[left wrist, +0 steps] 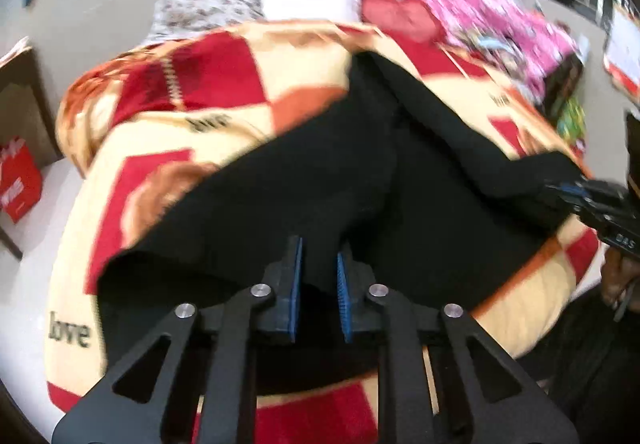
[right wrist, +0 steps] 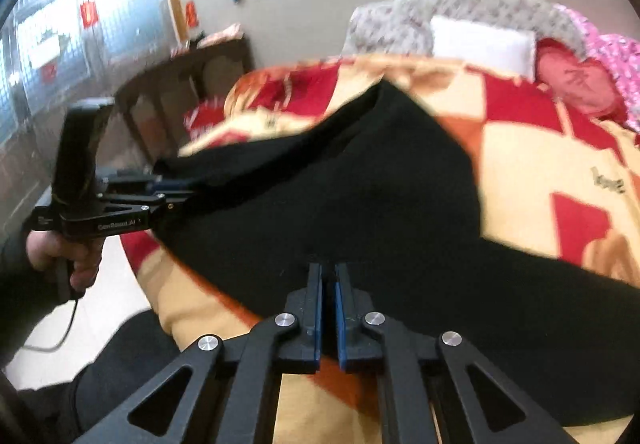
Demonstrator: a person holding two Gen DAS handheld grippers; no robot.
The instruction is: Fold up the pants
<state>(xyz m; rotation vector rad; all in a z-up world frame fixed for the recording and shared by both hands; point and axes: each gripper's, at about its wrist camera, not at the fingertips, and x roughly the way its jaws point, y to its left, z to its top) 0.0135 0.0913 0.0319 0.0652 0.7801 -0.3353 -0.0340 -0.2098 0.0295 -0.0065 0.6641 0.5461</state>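
Black pants lie spread on red/cream patchwork blanket, legs running toward 12 o'clock. Left gripper at 6 o'clock: fingers pinched on pants' near edge w/ fabric between pads. Right gripper fingers nearly together, clamped on pants' edge. White pillow lies beyond at 12.

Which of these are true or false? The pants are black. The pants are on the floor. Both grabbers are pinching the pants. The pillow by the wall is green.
1. The pants are black. True.
2. The pants are on the floor. False: they lie on a red and cream blanket.
3. The left gripper and the right gripper both pinch the pants. True.
4. The pillow is green. False: it is white.
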